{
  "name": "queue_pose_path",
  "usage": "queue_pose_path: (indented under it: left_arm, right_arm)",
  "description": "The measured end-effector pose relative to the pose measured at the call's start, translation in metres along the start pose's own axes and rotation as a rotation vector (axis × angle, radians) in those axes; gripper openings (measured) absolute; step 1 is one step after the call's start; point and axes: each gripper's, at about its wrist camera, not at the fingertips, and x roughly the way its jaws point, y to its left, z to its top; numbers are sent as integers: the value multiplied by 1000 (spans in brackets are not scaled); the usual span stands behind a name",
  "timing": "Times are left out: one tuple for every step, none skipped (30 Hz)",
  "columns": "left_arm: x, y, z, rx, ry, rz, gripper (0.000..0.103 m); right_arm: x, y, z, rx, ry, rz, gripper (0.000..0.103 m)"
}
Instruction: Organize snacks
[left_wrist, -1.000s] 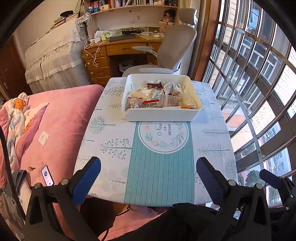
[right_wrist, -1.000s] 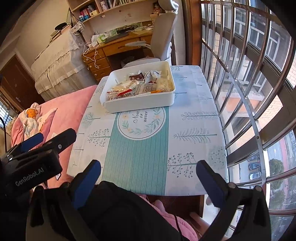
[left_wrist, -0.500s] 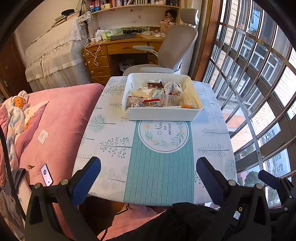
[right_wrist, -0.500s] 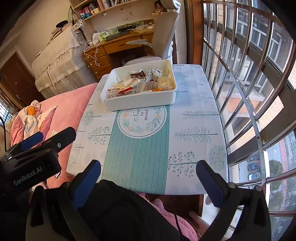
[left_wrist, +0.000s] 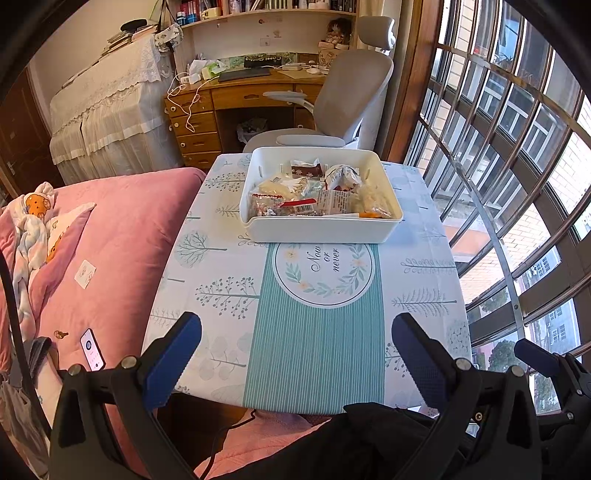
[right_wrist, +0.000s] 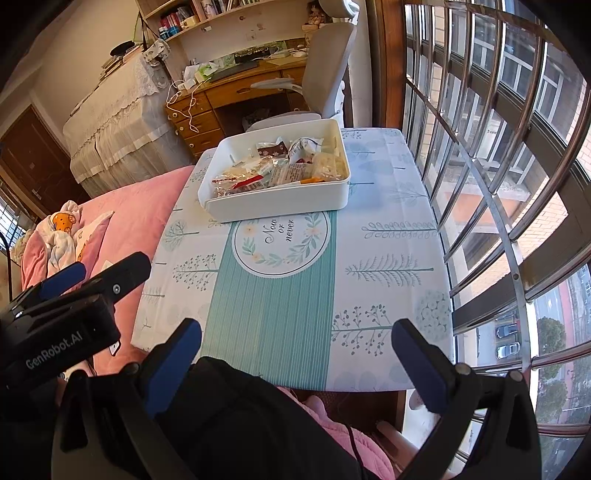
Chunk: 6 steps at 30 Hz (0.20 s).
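A white plastic bin (left_wrist: 321, 229) stands at the far end of the small table and holds several wrapped snacks (left_wrist: 317, 192). It also shows in the right wrist view (right_wrist: 280, 205) with the snacks (right_wrist: 280, 168) inside. My left gripper (left_wrist: 295, 334) is open and empty, held back over the table's near edge. My right gripper (right_wrist: 295, 332) is open and empty, also at the near edge. The left gripper's body shows at the left of the right wrist view (right_wrist: 66, 314).
The table has a patterned blue-and-white cloth (left_wrist: 314, 332). A pink bed (left_wrist: 110, 240) with a phone (left_wrist: 92, 349) lies left of the table. A barred window (left_wrist: 517, 184) runs along the right. A grey office chair (left_wrist: 340, 107) and a wooden desk (left_wrist: 229, 99) stand beyond the table.
Both grippers have drifted slightly; the bin and snacks have not moved. Both stay open.
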Motion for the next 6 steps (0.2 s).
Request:
queue_pose_path:
  left_arm:
    - [0,-1,0,-2,0,1,102]
    - [1,-3,0,-1,1,1,102]
    - [2,-5,1,-3,2,2,102]
    - [3,-6,1,-1,3,2,102]
    - [4,-9,3,-1,4,2,102]
    - [5,-11,3,1,5,3,102]
  right_arm:
    - [0,0,0,0,0,0,103]
    - [0,0,0,1,1,0,103]
    - [0,-1,0,3,1,0,103]
    - [2,-4,1,3,3,0,103]
    - [3,-6,1,5,4,0,103]
    - [5,-9,3,6,5,1,103]
